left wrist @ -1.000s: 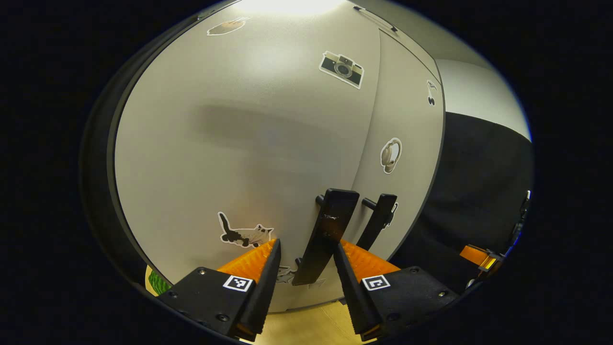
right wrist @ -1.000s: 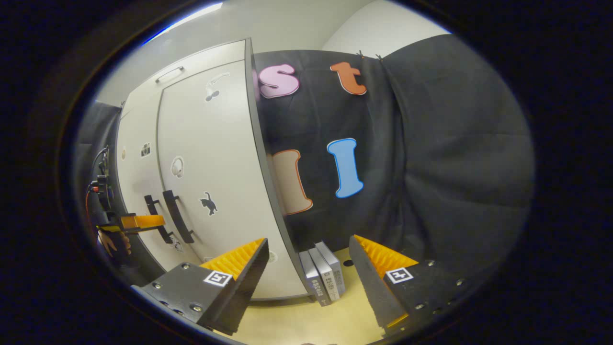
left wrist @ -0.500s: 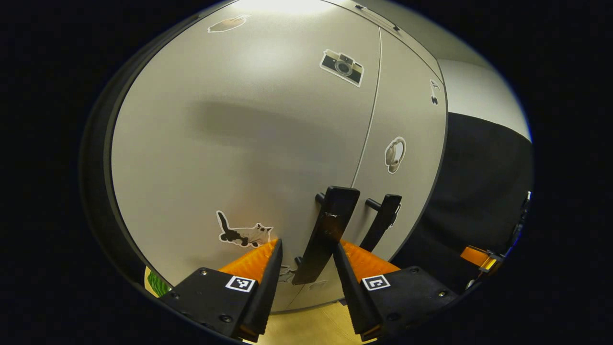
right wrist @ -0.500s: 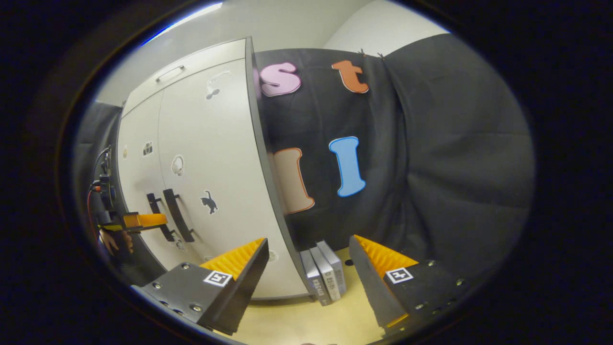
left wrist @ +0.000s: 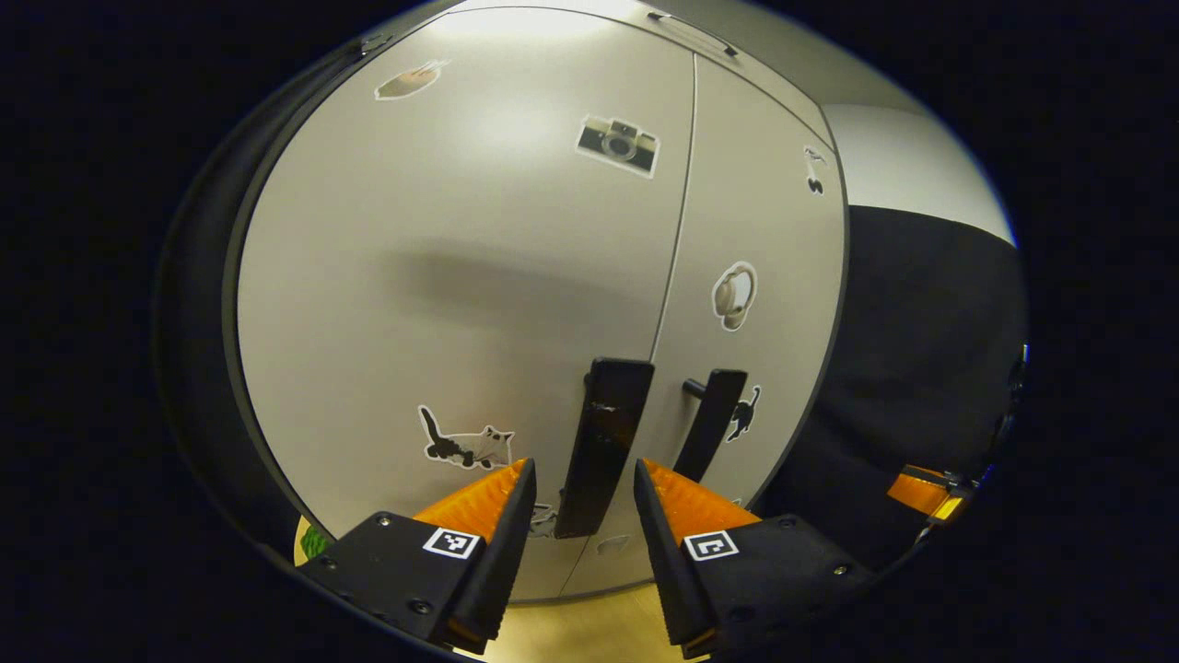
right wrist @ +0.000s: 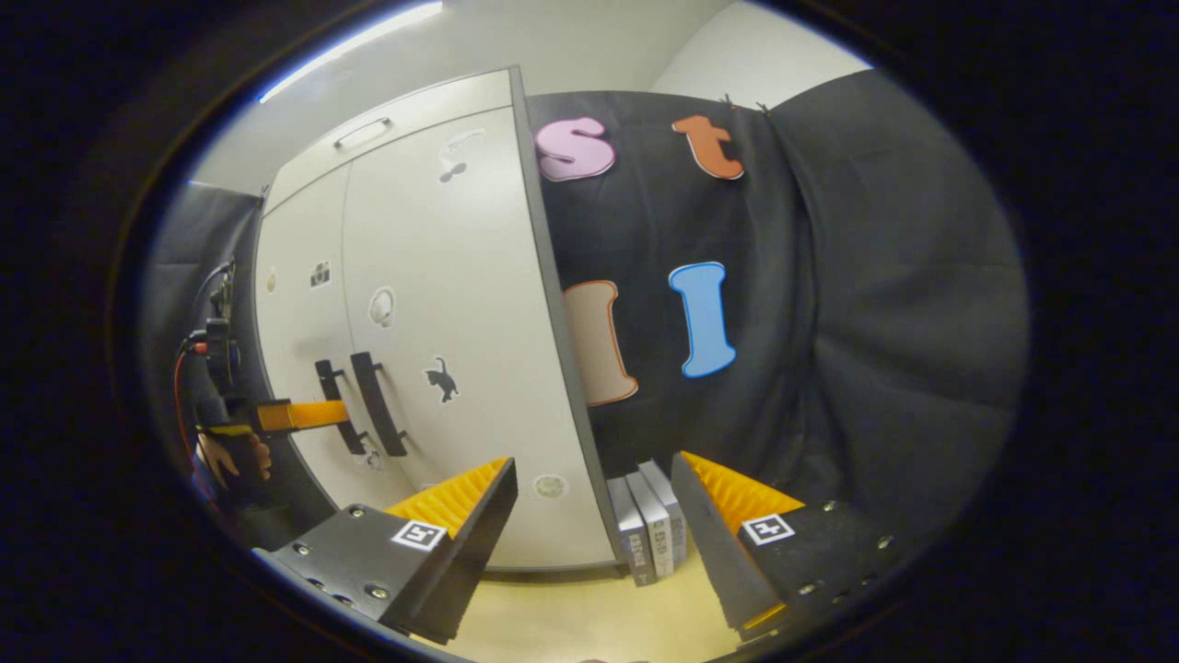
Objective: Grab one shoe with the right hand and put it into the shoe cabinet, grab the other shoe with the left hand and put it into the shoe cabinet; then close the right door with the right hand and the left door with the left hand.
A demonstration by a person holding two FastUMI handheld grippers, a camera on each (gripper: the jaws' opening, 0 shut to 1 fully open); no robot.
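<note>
The pale shoe cabinet fills the left gripper view, its left door [left wrist: 442,276] and right door [left wrist: 764,212] flush, with a thin seam between them. Both doors hide the cabinet's inside. My left gripper [left wrist: 580,470] is open, one finger on each side of the left door's black handle [left wrist: 603,433], not pressing it. The right door's handle [left wrist: 707,419] stands just beside. In the right gripper view, my right gripper [right wrist: 594,470] is open and holds nothing, pointing at the cabinet's right edge; the left gripper [right wrist: 313,414] shows at the handles [right wrist: 376,403], held by a hand [right wrist: 230,456].
Several grey books [right wrist: 649,529] stand on the pale wooden floor [right wrist: 571,617] against the cabinet's right side. Black cloth wall [right wrist: 875,322] runs behind and to the right. Stickers dot both doors. The right gripper [left wrist: 921,488] shows small at the far right of the left gripper view.
The left door has swung the last bit in, so the step between the doors has closed to a thin seam. My left gripper stayed at its handle. The right gripper's view shifted slightly.
</note>
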